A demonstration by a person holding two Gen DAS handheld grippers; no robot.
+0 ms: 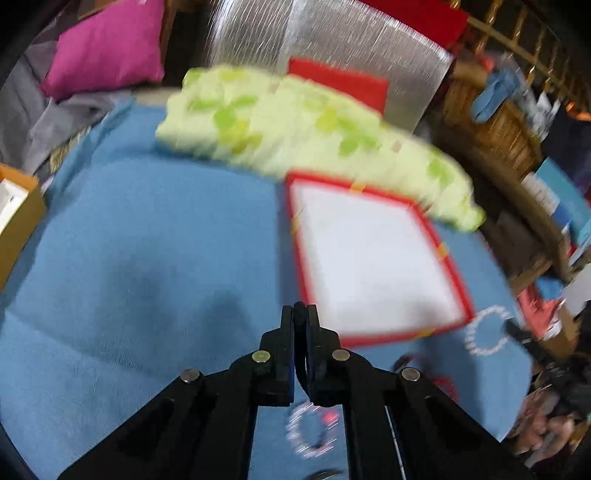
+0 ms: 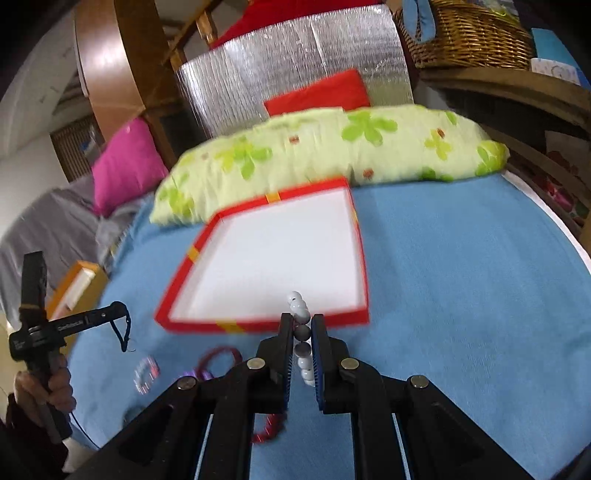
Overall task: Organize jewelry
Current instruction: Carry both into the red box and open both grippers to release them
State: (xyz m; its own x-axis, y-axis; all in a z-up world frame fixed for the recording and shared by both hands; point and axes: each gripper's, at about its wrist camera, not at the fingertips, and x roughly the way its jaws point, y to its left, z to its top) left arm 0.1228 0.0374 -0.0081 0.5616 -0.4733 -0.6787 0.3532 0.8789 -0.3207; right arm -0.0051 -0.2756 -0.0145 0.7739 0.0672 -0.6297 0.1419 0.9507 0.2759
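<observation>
A red box with a white inside (image 1: 373, 258) (image 2: 280, 254) lies open on the blue cloth. My right gripper (image 2: 302, 323) is shut on a white bead bracelet (image 2: 300, 310) just in front of the box's near rim. My left gripper (image 1: 300, 312) is shut on a thin dark loop (image 1: 303, 369), left of the box's near corner; in the right wrist view a dark cord (image 2: 123, 332) hangs from it. A white bead bracelet (image 1: 487, 330), a sparkly bracelet (image 1: 312, 430) (image 2: 146, 374), a red bracelet (image 2: 267, 428) and a maroon one (image 2: 218, 356) lie on the cloth.
A green flowered pillow (image 1: 303, 125) (image 2: 332, 151) lies behind the box. A pink cushion (image 1: 107, 44) and an orange box (image 1: 18, 210) are at the left. A wicker basket (image 2: 465, 33) stands at the back right. A silver foil panel (image 2: 295, 62) rises behind.
</observation>
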